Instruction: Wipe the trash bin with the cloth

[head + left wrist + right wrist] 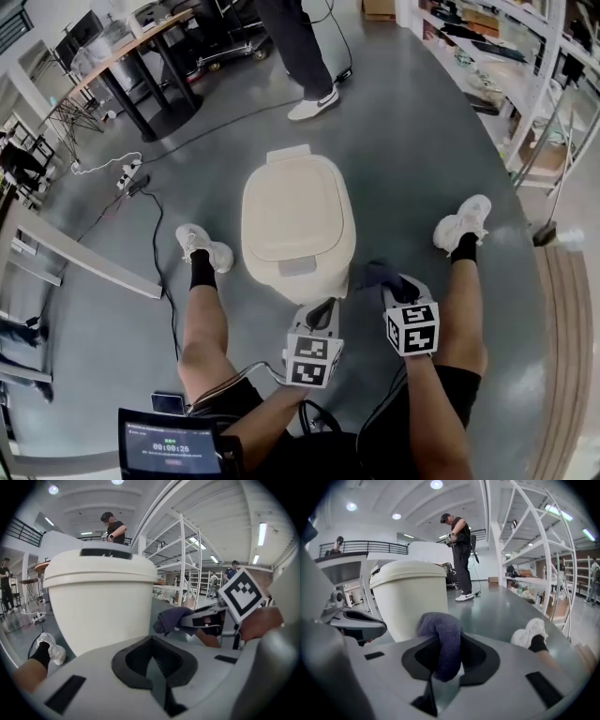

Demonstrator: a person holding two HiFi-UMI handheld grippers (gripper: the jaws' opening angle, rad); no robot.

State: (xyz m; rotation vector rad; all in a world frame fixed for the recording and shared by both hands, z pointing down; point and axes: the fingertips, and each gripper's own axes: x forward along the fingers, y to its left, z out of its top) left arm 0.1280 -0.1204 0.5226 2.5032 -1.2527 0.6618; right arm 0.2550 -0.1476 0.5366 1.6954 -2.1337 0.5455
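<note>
Nearest the head camera sat a small timer screen (169,448) at the person's lap. Beyond it, the left tool (322,309) and right tool (394,284) pointed at the cream trash bin (298,220), which stood lid-shut on the floor between the person's feet.

In the left gripper view, that tool's jaws were closed together on nothing. The bin wall was close ahead, and the tool was probably placed there to steady the bin.

In the right gripper view, the jaws were clamped on the dark cloth (440,641), bunched so that a pad stuck out for wiping. The cloth hung near the bin's side, though contact could not be judged.
</note>
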